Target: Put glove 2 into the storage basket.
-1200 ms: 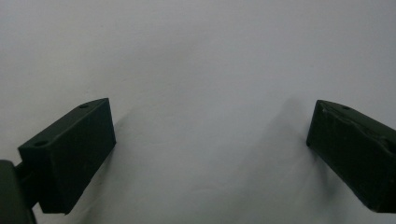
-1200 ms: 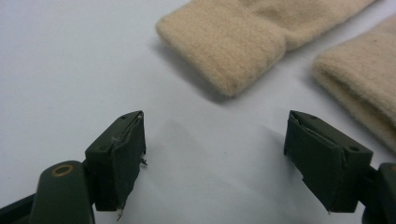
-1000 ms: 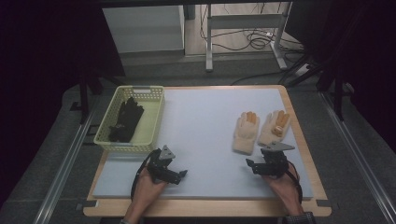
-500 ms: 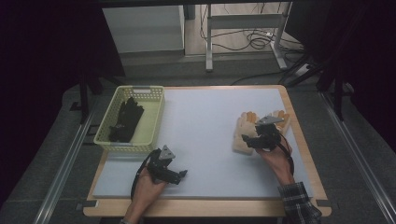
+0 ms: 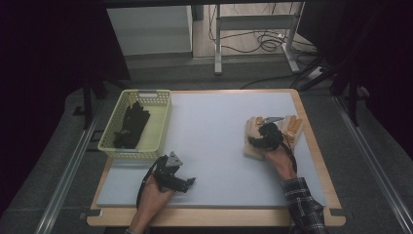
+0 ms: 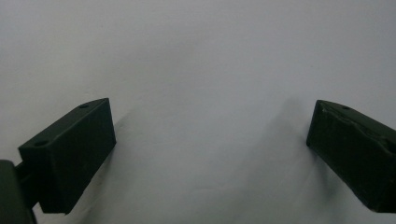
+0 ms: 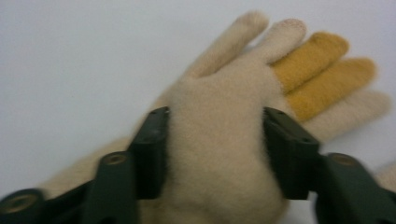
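Glove partly covered and cropped

The right gripper (image 5: 263,138) covers much of the beige glove (image 7: 219,154), whose cuff runs off the right gripper view's bottom edge.

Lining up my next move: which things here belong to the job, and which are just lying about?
In the job:
right gripper, jaws either side of the beige glove
second beige glove
yellow basket

Lying about:
black gloves in the basket
left gripper, open
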`<control>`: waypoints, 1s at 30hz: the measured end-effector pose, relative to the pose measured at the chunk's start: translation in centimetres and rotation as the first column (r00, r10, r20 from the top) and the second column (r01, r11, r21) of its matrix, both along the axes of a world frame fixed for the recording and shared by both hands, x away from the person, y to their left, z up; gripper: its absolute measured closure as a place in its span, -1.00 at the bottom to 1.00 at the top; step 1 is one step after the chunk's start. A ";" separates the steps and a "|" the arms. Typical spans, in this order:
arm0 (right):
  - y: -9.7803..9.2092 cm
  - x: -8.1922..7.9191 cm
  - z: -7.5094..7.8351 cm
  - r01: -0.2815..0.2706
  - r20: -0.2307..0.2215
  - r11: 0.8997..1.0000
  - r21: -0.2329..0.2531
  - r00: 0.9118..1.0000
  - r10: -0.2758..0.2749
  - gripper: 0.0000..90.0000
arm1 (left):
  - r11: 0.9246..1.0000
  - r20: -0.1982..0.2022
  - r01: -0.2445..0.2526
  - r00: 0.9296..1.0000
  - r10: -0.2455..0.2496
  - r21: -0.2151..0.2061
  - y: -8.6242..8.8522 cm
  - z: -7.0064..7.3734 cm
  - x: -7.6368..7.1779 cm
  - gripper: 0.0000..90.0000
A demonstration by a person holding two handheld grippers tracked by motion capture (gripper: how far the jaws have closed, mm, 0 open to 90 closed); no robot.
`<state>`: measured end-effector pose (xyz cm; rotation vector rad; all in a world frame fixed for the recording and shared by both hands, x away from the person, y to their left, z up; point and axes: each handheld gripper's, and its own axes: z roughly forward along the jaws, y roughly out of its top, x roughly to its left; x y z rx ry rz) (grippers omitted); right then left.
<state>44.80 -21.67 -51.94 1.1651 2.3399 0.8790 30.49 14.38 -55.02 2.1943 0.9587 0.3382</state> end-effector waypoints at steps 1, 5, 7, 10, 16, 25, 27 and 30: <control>0.0 -0.1 0.0 0.007 0.003 1.000 0.003 1.000 -0.007 0.16 | 1.000 0.000 0.000 1.000 0.000 0.000 0.0 0.0 0.0 -0.97; 0.0 -0.5 0.1 0.028 0.010 1.000 0.012 1.000 -0.028 0.29 | 1.000 0.000 0.000 1.000 0.000 0.000 0.0 0.0 0.0 -0.97; 0.0 -0.8 0.4 0.024 0.008 0.999 0.023 1.000 -0.024 0.30 | 1.000 -0.001 0.000 1.000 0.000 0.000 0.0 0.0 0.0 -0.97; 0.4 -1.7 1.4 0.005 0.014 0.998 0.056 1.000 -0.006 0.29 | 1.000 0.000 0.000 1.000 0.000 0.000 0.0 0.0 0.0 -0.97; 2.6 -5.1 3.6 -0.078 0.043 0.990 0.120 0.996 0.073 0.26 | 1.000 0.000 0.000 1.000 0.000 0.001 0.0 0.0 0.0 -0.97; 6.9 -8.5 2.2 -0.178 0.049 0.979 0.104 0.984 0.174 0.16 | 1.000 0.002 0.001 1.000 -0.001 0.002 0.0 0.0 0.0 -0.97; 7.5 -8.4 1.0 -0.182 0.025 0.980 0.086 0.983 0.180 0.05 | 1.000 0.000 0.000 1.000 0.000 0.000 0.0 0.0 0.0 -0.97; 7.8 -8.3 -0.3 -0.197 -0.024 0.975 0.104 0.979 0.200 -0.18 | 1.000 0.000 0.000 1.000 0.000 0.000 0.0 0.0 0.0 -0.97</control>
